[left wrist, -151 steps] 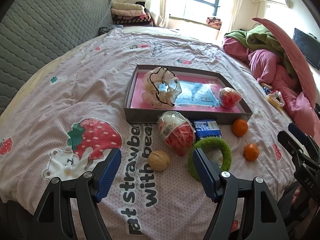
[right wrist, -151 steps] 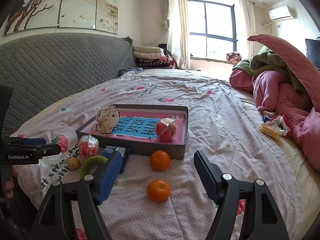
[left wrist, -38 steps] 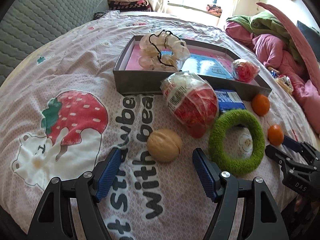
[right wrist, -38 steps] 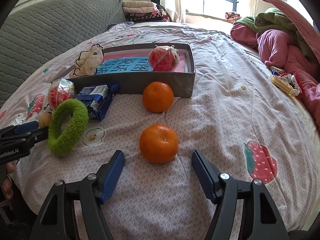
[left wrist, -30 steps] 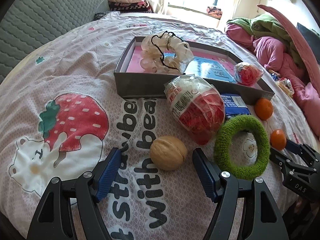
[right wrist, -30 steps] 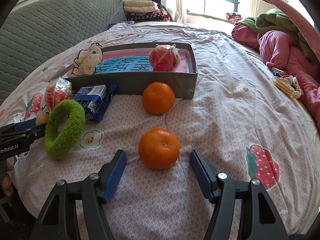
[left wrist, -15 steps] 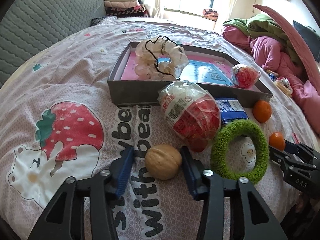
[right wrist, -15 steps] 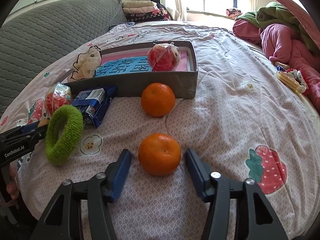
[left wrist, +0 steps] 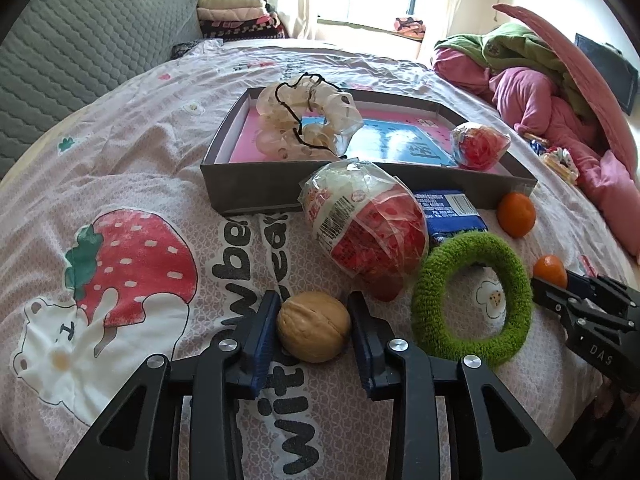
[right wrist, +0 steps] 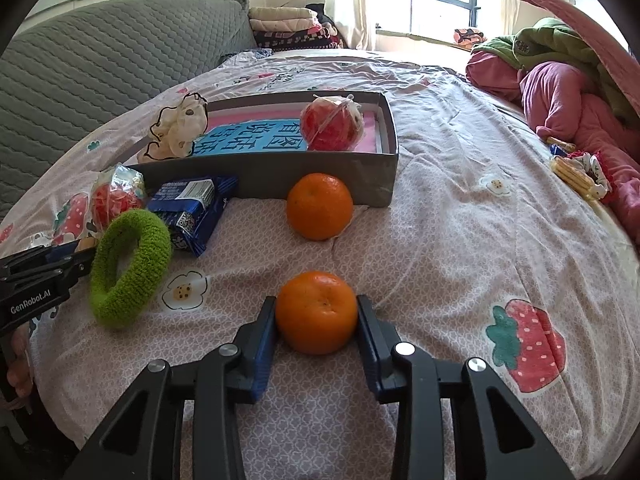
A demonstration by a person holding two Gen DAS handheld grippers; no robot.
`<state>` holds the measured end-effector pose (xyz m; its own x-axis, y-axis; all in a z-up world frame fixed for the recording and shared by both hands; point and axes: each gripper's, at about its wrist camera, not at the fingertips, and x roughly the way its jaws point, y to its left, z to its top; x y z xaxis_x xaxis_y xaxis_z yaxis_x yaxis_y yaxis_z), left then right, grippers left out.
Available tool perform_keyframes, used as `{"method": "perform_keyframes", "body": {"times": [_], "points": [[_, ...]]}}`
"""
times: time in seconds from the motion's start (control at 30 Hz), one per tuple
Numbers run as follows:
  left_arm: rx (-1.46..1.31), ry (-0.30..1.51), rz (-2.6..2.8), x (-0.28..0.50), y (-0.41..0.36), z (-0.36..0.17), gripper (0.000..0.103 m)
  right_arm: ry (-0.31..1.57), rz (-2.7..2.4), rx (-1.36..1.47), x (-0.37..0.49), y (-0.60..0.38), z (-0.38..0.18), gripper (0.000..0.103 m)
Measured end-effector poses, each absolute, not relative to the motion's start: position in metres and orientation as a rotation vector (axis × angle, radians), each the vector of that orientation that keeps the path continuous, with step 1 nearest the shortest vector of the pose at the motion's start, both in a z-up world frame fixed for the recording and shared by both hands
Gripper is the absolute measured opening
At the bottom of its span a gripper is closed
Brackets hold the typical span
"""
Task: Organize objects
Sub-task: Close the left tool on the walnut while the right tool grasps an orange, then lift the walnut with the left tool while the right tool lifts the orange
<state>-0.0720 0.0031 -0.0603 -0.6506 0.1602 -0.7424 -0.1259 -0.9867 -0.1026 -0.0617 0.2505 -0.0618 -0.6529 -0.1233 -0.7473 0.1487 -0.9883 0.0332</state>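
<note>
Sorting was only partly complete. The shallow grey cardboard box [left wrist: 256,182], at upper centre of the left view, already held a cream ruffled hair tie [left wrist: 308,116] and a small red netted packet [left wrist: 480,146]. Outside it, on the strawberry-print quilt [left wrist: 120,184], remained a larger red-and-clear packet [left wrist: 366,226], a blue foil wrapper [left wrist: 450,210], a fuzzy green ring [left wrist: 472,300], a far orange mandarin [right wrist: 320,206], a tan walnut [left wrist: 314,326] and a near orange mandarin [right wrist: 316,312].

The left gripper [left wrist: 312,312] pointed steeply down at lower centre; its jaws had just been closing and were clamped on the walnut, which rested on the quilt. The right gripper [right wrist: 316,314] was angled likewise, its jaws just closing and clamped on the near mandarin, not yet lifted.
</note>
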Motion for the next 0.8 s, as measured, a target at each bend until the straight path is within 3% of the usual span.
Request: {"method": "perform_keyframes", "body": {"times": [0.4, 0.8], "points": [[-1.192, -0.114, 2.728, -0.054, -0.003, -0.052, 0.035, -0.003, -2.733, 1.172, -0.057, 0.253, -0.054, 0.037], [-1.123, -0.064, 2.765, -0.035, 0.0, -0.031, 0.035, 0.091, -2.704, 0.981, -0.038, 0.23, -0.035, 0.037]]}}
